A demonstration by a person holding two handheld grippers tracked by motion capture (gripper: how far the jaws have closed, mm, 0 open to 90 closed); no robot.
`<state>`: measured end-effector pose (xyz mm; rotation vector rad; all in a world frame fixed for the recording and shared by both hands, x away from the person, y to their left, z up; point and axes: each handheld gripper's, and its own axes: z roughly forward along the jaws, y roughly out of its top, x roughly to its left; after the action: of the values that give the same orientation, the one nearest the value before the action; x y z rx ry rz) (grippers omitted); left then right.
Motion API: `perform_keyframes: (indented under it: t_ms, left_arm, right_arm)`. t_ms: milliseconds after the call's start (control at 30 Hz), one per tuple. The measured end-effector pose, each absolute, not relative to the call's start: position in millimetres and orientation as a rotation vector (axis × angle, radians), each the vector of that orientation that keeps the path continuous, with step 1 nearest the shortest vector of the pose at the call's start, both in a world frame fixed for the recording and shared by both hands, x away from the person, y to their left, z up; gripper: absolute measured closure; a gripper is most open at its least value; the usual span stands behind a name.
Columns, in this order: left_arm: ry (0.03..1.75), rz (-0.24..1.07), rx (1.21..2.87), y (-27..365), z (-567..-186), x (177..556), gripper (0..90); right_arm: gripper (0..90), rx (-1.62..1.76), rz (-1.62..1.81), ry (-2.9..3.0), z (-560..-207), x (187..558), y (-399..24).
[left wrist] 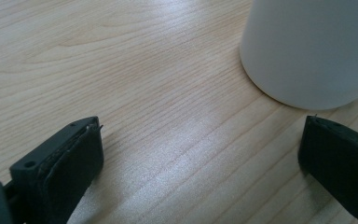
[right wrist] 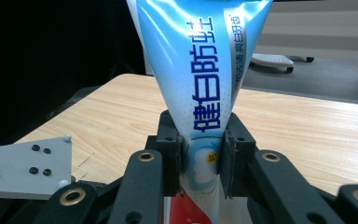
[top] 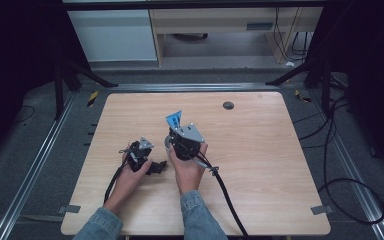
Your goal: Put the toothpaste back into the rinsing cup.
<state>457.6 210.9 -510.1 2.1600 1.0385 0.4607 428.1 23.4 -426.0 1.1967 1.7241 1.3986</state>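
Currently, a blue toothpaste tube (right wrist: pixel 200 84) is pinched upright between the right gripper's (right wrist: pixel 200 161) pressed jaws, long axis toward twelve o'clock. A white cup (left wrist: pixel 314 51) stands at one o'clock from the left gripper (left wrist: pixel 200 163), whose jaws are spread.

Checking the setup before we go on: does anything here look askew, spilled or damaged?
Nothing spilled or damaged. The toothpaste tube stands upright, clamped in the right gripper. The white cup sits upright on the table.

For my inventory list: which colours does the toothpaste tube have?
Light blue and white toothpaste tube with dark blue lettering; clearest in the right gripper view.
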Motion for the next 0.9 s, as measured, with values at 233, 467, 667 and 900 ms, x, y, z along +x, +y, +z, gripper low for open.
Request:
perform_keyframes:
  t_ms: [233,467,667,900]
  left_arm:
    - [1.038,0.461,2.160,210.9,-510.1,457.6,0.0]
    - [1.039,0.461,2.159,210.9,-510.1,457.6,0.0]
    - [1.039,0.461,2.160,210.9,-510.1,457.6,0.0]
    - [1.038,0.461,2.160,210.9,-510.1,457.6,0.0]
  right_arm:
    - [72.5,1.203,1.393,1.733,-428.3,429.9,23.1]
    - [72.4,1.211,1.398,1.740,-431.0,431.4,23.4]
    - [72.3,1.221,1.407,1.742,-430.9,432.5,22.2]
    - [71.9,1.233,1.417,1.744,-430.8,433.8,19.7]
